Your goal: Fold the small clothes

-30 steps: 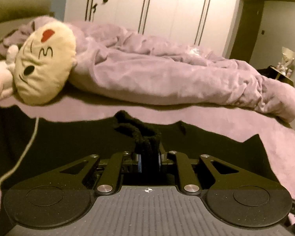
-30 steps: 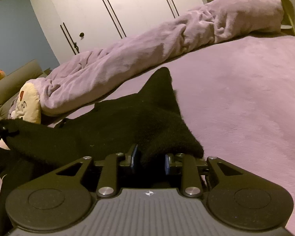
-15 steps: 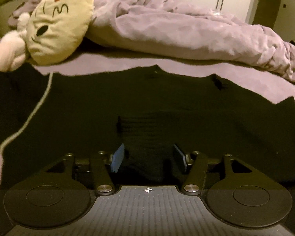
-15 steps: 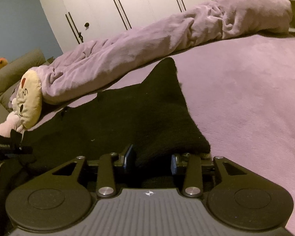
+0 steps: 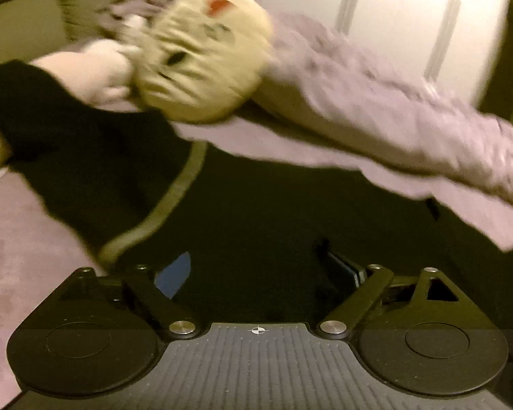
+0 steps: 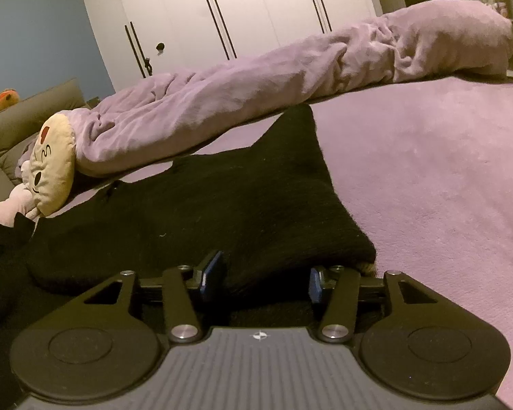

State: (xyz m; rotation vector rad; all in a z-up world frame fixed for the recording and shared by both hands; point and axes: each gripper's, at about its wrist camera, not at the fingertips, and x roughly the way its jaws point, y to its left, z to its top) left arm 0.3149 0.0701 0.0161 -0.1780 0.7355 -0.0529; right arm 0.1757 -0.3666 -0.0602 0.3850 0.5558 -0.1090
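Left gripper (image 5: 260, 270) stands wide over the black knitted garment (image 6: 222, 205), jaws just opened, nothing pinched. We note the garment lies flat on the mauve plush bedspread (image 6: 427, 188), just in front of the rolled lilac duvet (image 6: 256, 85). Right gripper (image 6: 261, 280), jaws also just opening, sits half-wide astride a fold at the garment's near edge, pads apparently clear. We judge the knit soft, light, limp; best pinched at hem or corner. Count: one garment, one cream cat-face cushion (image 5: 201, 61) beside the duvet, two grippers.
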